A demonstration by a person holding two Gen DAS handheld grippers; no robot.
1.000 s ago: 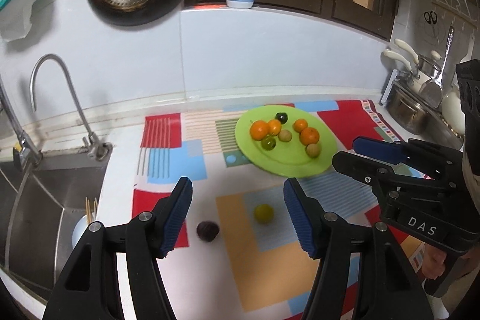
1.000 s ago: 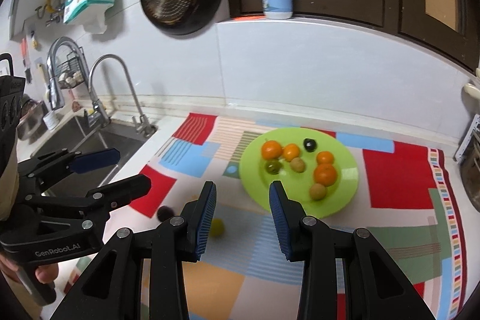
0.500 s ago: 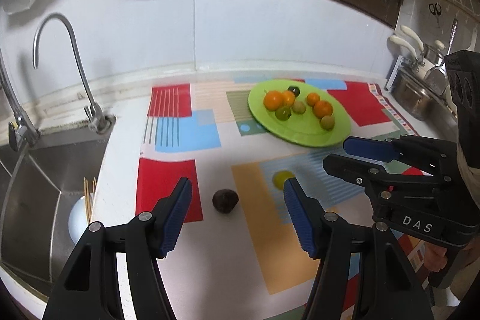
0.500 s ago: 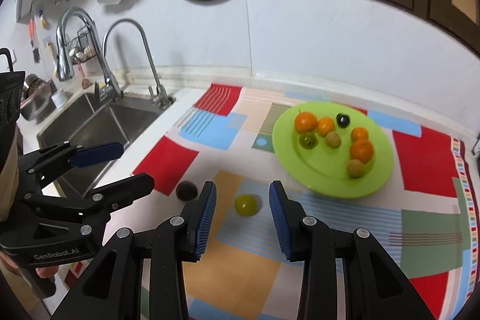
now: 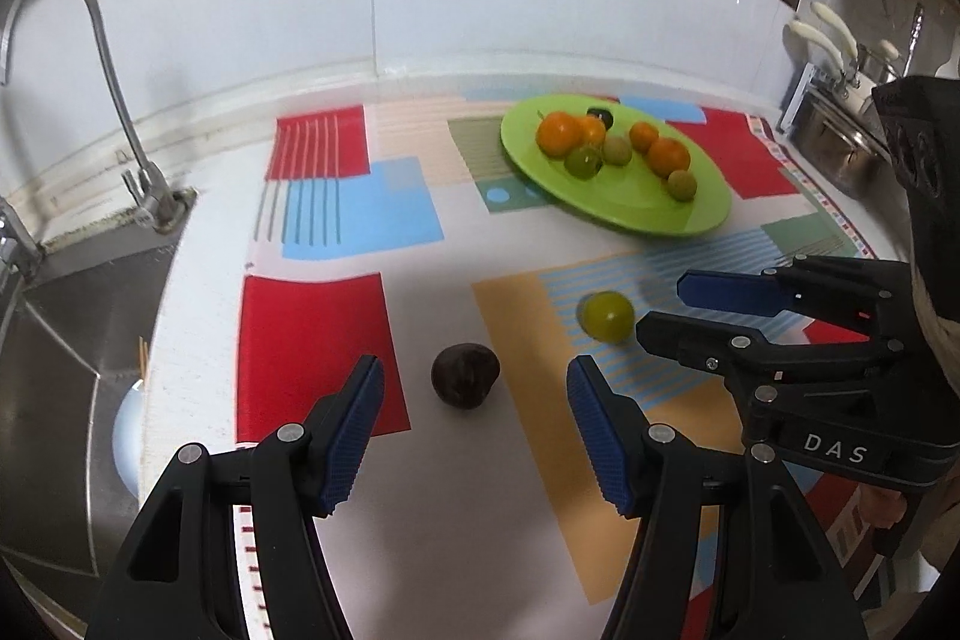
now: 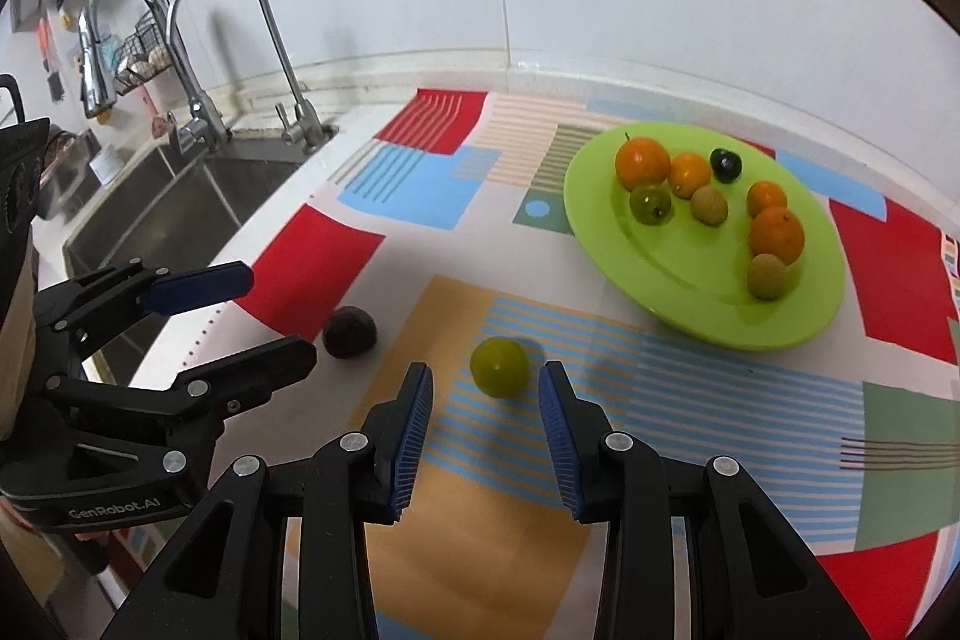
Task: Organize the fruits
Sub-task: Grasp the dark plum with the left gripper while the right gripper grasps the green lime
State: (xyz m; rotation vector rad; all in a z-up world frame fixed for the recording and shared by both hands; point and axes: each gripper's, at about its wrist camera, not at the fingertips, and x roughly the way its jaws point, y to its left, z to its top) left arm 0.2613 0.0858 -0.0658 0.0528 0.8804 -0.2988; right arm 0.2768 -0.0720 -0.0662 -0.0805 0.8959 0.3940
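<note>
Fruit, ten pieces in all.

Plate (image 6: 672, 280): one, green, far right on the mat (image 6: 420, 550). It holds eight fruits: four oranges, the largest (image 6: 642, 162) at the far left of the group; one green fruit (image 6: 650, 203); two tan fruits, one (image 6: 708, 205) mid-plate and one (image 6: 767, 276) nearest; one dark fruit (image 6: 725, 164) at the far edge.

Loose on the mat: two. One green fruit (image 6: 499, 366) near centre, well short of the plate. One dark brown fruit (image 6: 350, 331) to its left, apart from it, beside a red patch.

Hand-held grippers: two, blue-padded. The left hand-held gripper (image 5: 474, 430) stands open with nothing clamped; the brown fruit (image 5: 465, 376) lies just beyond its tips, in line with the gap. The right hand-held gripper (image 6: 485, 430) stands open more narrowly, also empty; the loose green fruit sits just ahead of its tips, untouched. Each gripper shows in the other's view, side by side and apart.

Surroundings: one patterned mat covers the bench. Sink (image 6: 180, 214) at left with two taps (image 6: 240, 58). White wall behind. Pot (image 5: 840, 148) and utensils at far right.

Nothing stands between either gripper and its fruit.
</note>
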